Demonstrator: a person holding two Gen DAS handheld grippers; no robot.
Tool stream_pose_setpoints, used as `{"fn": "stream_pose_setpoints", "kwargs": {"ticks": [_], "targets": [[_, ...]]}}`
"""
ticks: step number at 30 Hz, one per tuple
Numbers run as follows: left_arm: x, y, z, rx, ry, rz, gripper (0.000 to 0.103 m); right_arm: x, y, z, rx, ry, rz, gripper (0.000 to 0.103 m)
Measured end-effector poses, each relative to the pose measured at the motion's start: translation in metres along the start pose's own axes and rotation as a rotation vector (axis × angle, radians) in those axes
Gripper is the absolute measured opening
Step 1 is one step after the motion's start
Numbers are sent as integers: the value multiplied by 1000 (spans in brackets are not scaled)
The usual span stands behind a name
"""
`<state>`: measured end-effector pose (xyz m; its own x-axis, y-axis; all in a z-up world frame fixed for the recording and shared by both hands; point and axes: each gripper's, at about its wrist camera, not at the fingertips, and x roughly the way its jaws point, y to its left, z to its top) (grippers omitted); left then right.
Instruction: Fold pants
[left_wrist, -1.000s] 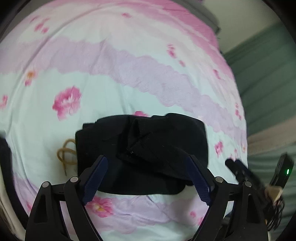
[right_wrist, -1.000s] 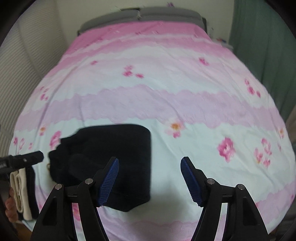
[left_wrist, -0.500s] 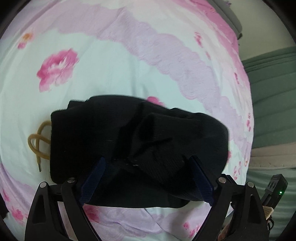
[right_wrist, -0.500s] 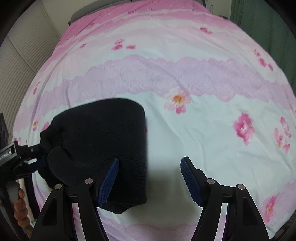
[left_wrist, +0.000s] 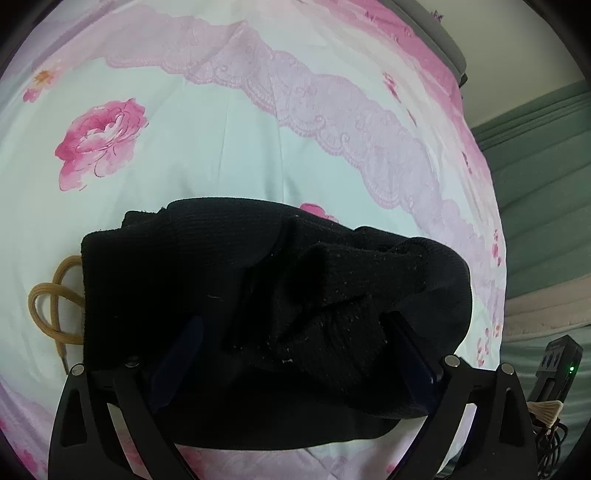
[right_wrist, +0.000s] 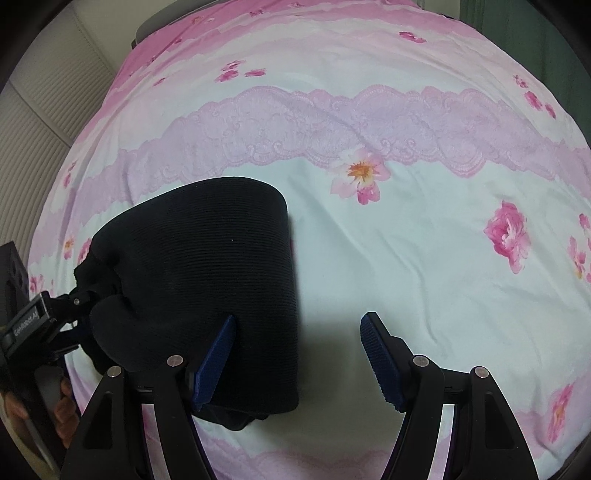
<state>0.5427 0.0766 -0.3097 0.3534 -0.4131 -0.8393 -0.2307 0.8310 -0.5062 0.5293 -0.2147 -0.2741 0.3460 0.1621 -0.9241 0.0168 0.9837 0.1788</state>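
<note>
The black knit pants (left_wrist: 221, 273) lie folded in a thick bundle on the pink flowered bedsheet (left_wrist: 207, 147). A loose upper fold bulges at the bundle's right. My left gripper (left_wrist: 295, 339) is open, its blue-padded fingers (left_wrist: 181, 354) straddling the near part of the bundle and pressed into the cloth. In the right wrist view the same pants (right_wrist: 207, 273) sit at the lower left, with a smooth rounded fold on top. My right gripper (right_wrist: 299, 332) is open and empty; its left finger (right_wrist: 218, 354) is over the bundle's right edge, the other over bare sheet.
A tan drawstring loop (left_wrist: 55, 310) lies on the sheet left of the bundle. The left gripper's body (right_wrist: 33, 325) and a hand show at the left edge of the right wrist view. A green curtain (left_wrist: 539, 192) and a black device (left_wrist: 557, 365) stand beyond the bed's right edge.
Both grippers have moved forward and down toward the pants. The left fingers now straddle the bundle; the right gripper's left finger has reached its right edge.
</note>
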Motion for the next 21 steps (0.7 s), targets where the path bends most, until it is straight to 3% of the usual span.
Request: {"fn": "stream_pose_setpoints", "kwargs": {"ticks": [1, 2, 4, 5, 9, 13, 15, 16, 17, 19, 21], "targets": [[0, -1, 1, -5, -4, -13, 90, 1, -1, -1, 7, 0, 4, 70], [0, -2, 3, -11, -4, -34, 71, 1, -1, -1, 13, 0, 6, 70], [-3, -7, 7, -14, 8, -74, 51, 1, -1, -1, 12, -4, 9, 70], [-8, -13, 8, 2, -2, -83, 48, 0, 0, 0, 8, -6, 9, 70], [-11, -17, 9, 13, 4, -110, 49, -1, -1, 0, 7, -13, -3, 70], [17, 4, 15, -74, 93, -139, 68, 0, -5, -1, 27, -5, 10, 70], [26, 3, 18, -80, 116, -145, 69, 0, -4, -1, 23, -3, 12, 70], [28, 0, 21, -72, 129, -136, 67, 0, -3, 0, 16, -5, 10, 70], [28, -5, 23, -50, 133, -136, 52, 0, -1, 0, 8, -8, 6, 70], [25, -12, 25, -16, 145, -152, 40, 0, 1, 2, 0, -12, -7, 70], [13, -19, 25, 7, 134, -150, 34, -1, 1, 3, 3, -9, -15, 70]]}}
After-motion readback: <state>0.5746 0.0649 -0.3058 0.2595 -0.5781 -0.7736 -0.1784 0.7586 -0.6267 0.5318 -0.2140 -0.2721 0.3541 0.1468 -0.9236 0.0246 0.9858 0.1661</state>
